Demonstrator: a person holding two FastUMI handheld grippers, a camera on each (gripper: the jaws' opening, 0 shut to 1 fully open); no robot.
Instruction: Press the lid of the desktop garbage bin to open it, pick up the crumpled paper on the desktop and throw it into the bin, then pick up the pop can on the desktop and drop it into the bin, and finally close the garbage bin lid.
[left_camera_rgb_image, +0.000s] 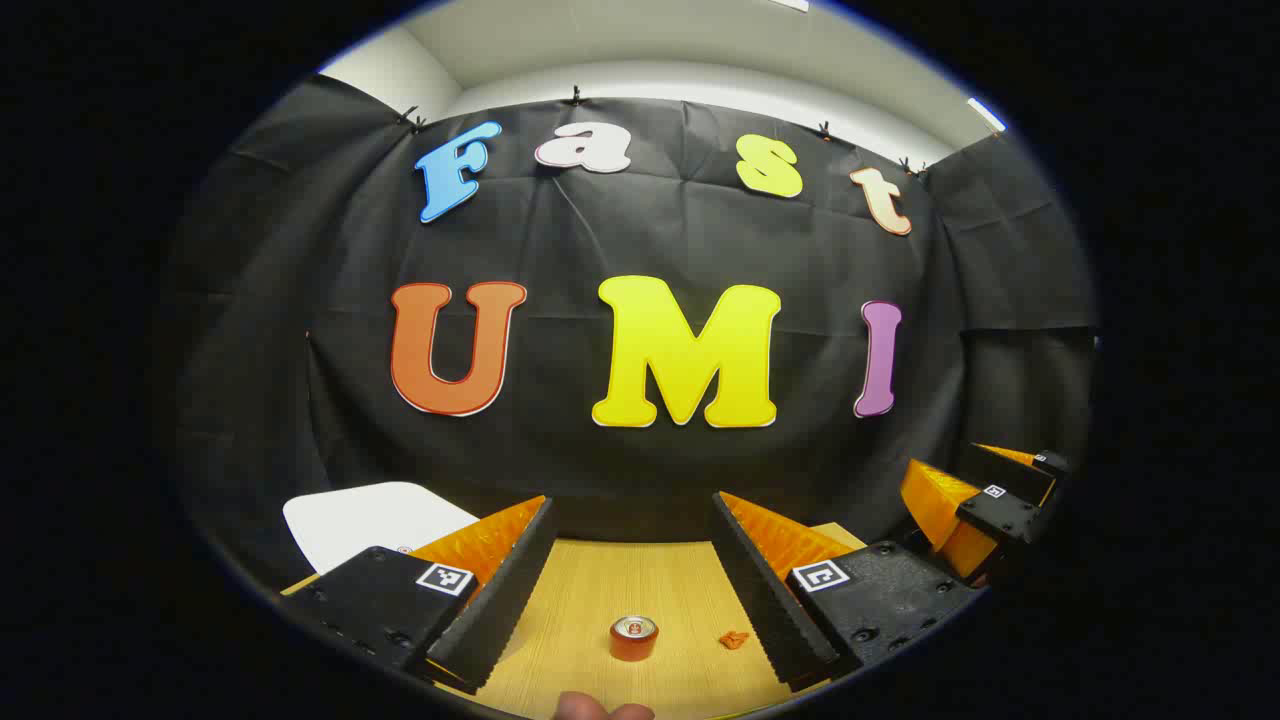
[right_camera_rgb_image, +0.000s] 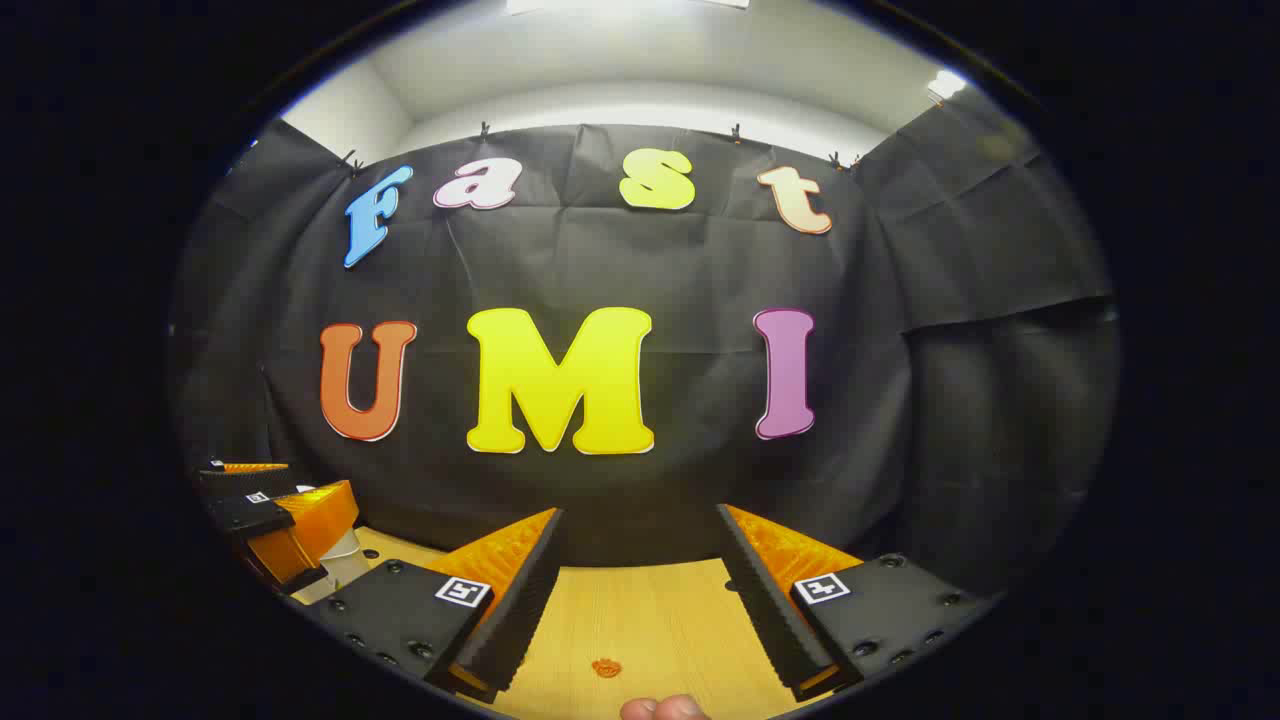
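Pale wooden desktop (left_camera_rgb_image: 640, 585) bearing upright pop can (left_camera_rgb_image: 634, 637), crumpled paper (left_camera_rgb_image: 734, 640) beside it, white bin (left_camera_rgb_image: 370, 520) far-left.

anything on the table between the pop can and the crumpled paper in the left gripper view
Nothing: in the left gripper view only bare wooden table lies between the pop can and the crumpled paper.

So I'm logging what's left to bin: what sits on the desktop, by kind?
Pop can: 1
Crumpled paper: 1
White garbage bin lid: 1
Total: 3
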